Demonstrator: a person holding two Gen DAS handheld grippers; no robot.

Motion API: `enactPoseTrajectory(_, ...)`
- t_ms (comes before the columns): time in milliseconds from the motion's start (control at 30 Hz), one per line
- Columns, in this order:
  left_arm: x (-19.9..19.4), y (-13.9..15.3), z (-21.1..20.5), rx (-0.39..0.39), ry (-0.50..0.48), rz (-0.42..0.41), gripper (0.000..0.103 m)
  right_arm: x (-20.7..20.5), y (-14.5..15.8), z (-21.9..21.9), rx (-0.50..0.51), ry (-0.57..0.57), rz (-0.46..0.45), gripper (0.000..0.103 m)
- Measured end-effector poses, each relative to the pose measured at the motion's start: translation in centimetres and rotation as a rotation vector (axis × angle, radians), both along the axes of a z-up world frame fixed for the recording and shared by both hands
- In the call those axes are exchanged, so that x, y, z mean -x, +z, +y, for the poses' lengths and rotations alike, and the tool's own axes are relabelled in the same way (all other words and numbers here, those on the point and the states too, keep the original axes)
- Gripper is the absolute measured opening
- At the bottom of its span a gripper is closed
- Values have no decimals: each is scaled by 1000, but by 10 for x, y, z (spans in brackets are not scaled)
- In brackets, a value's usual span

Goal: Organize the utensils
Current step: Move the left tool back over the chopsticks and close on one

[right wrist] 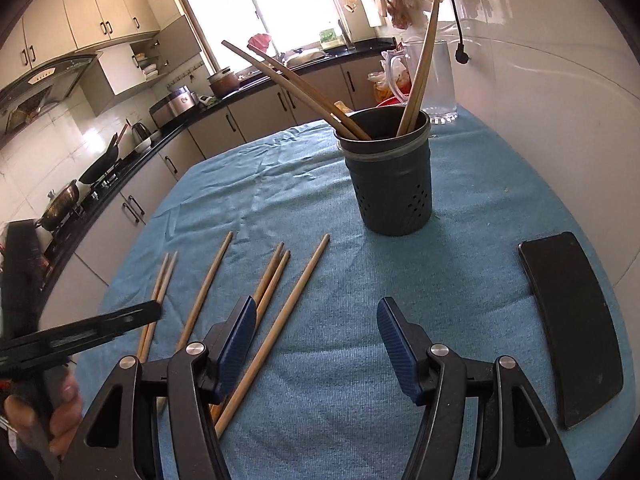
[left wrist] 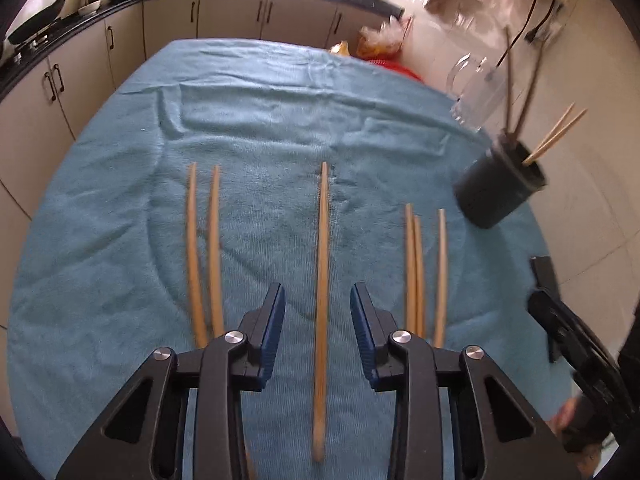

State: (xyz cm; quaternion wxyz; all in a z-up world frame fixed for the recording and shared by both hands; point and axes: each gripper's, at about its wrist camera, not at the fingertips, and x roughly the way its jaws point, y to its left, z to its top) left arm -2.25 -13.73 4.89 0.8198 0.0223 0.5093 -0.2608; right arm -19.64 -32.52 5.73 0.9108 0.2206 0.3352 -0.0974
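Several wooden chopsticks lie on a blue towel [left wrist: 260, 120]. My left gripper [left wrist: 318, 300] is open, its jaws on either side of a single chopstick [left wrist: 322, 280], apart from it. A pair [left wrist: 204, 248] lies to its left and three more [left wrist: 424, 272] to its right. A dark perforated utensil holder [right wrist: 390, 176] stands upright with several chopsticks in it; it also shows in the left wrist view [left wrist: 498, 188]. My right gripper [right wrist: 316, 320] is open and empty over the towel, with loose chopsticks [right wrist: 280, 312] by its left finger.
A black phone [right wrist: 572, 328] lies on the towel at the right. A clear glass pitcher [right wrist: 436, 80] stands behind the holder. Kitchen cabinets and a stove with pans run along the left. The left gripper also shows in the right wrist view [right wrist: 80, 332].
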Motion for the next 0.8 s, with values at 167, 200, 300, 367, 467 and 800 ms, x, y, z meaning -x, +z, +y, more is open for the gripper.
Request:
enactPoseTrajectory(167, -22, -18, -27, -74, -21, 29, 25, -5, -4, -10, -73, 22, 14, 56)
enactPoseTrajectory(200, -27, -23, -33, -110, -8, 27, 25, -6, -4, -11, -84, 30, 17, 53)
enactPoseTrajectory(300, -33, -25, -43, -144, -17, 1, 23, -12, -2, -11, -110, 55, 23, 42)
enactPoseTrajectory(367, -35, -25, -44, -169, 5, -9, 14, -19, 0, -8, -122, 80, 35, 42)
enactPoseTrajectory(467, -37, -25, -34, -156, 27, 0, 7, -37, 1, 0, -145, 132, 63, 40)
enactPoseTrajectory(800, -38, -24, 0, -103, 78, 63, 7, -121, -27, 22, -154, 192, 280, 24)
